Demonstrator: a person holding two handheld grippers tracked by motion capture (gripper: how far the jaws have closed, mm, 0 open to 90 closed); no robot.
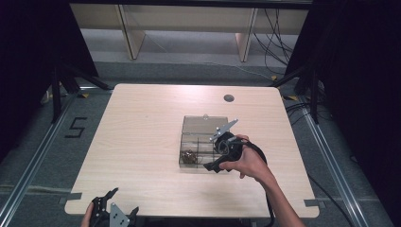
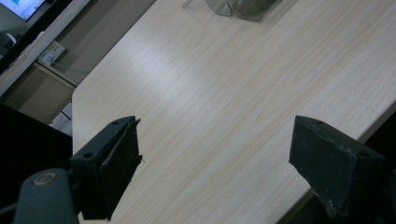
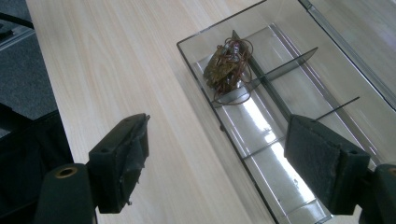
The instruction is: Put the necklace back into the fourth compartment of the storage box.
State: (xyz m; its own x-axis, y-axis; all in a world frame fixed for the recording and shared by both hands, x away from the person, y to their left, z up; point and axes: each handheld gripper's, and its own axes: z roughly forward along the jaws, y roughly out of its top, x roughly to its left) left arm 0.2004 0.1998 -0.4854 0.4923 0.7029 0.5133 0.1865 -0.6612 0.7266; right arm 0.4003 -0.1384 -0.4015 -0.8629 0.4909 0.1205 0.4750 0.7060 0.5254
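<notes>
A clear plastic compartment box [image 1: 182,142] sits open at the middle of the table, its lid [image 1: 205,124] lying flat behind it. A tangle of brownish rubber bands [image 1: 190,156] lies in its near-left compartment. In the right gripper view the rubber bands [image 3: 228,65] fill the end cell of the box [image 3: 215,25], with bare cells beside them. My right gripper [image 1: 218,153], held in a hand, hovers over the box's right side. The right gripper [image 3: 219,163] is open and holds nothing. My left gripper [image 1: 122,202] is at the table's near-left edge. The left gripper [image 2: 215,163] is open over bare wood.
The wooden table [image 1: 142,142] has a round cable hole [image 1: 229,98] at the back right. A corner of the box [image 2: 243,7] peeks into the top of the left gripper view. Shelving and cables stand beyond the table, and a "5" mark [image 1: 75,126] is on the floor at left.
</notes>
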